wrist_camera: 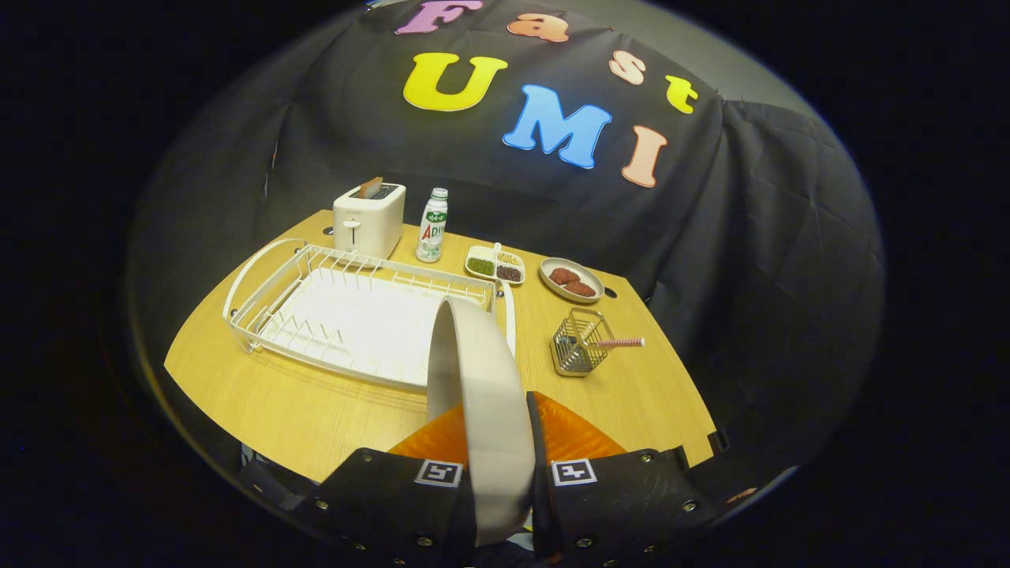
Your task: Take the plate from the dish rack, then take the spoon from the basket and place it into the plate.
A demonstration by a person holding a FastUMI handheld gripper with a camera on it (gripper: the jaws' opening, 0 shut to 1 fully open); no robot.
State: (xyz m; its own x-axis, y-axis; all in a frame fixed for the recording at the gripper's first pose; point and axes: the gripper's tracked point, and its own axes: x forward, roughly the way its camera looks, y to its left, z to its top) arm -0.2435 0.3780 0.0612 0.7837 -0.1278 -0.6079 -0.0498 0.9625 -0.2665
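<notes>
My gripper is shut on a grey-white plate, which stands on edge between the two orange fingers and reaches up ahead of them. The plate is lifted above the table, in front of the right end of the white wire dish rack. To the right of the rack, beyond the fingers, stands a small wire basket. A spoon with a pink striped handle leans out of it to the right.
At the back of the wooden table stand a white toaster, a small bottle, a divided dish of grains and a small plate of brown food. Black cloth walls close off the table behind and to the right.
</notes>
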